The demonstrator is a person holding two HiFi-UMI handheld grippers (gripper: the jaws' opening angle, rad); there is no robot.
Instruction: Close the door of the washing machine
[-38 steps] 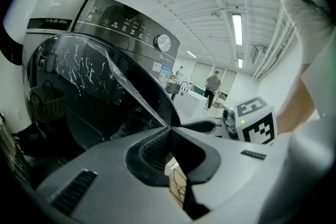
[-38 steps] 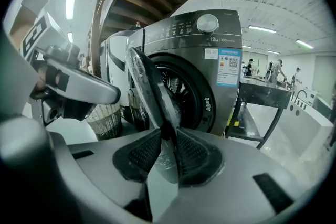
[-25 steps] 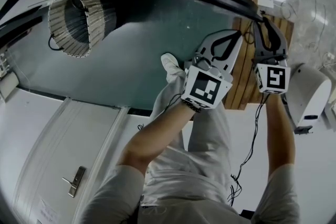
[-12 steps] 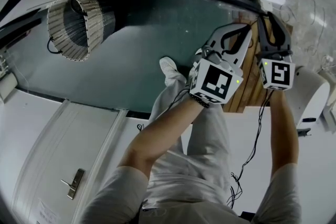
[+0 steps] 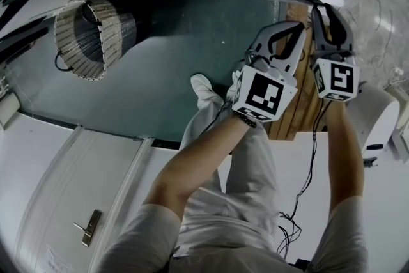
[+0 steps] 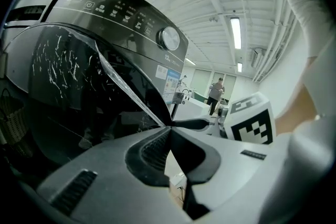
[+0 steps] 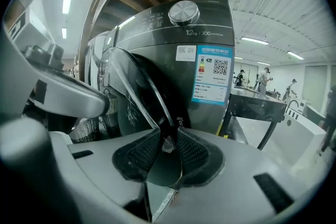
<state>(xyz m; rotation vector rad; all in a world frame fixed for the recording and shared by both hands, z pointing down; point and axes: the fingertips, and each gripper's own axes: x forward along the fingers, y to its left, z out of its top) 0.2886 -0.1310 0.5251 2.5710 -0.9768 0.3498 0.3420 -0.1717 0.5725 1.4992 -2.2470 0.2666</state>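
The washing machine is dark grey, with a dial on its top panel. Its round glass door stands swung open. My right gripper is at the door's free edge, and in the right gripper view the door's rim runs down between the closed pads of this gripper. My left gripper is just beside it, jaws shut with nothing between them, its tip against the same edge of the door.
A woven basket shows through the door glass at upper left. Wooden slats lie under my hands and a white appliance stands at right. A black-framed table is beside the machine, and a person stands far off.
Both grippers have moved up and slightly right in the head view, and the door's edge has gone with them. Neither jaw has changed.
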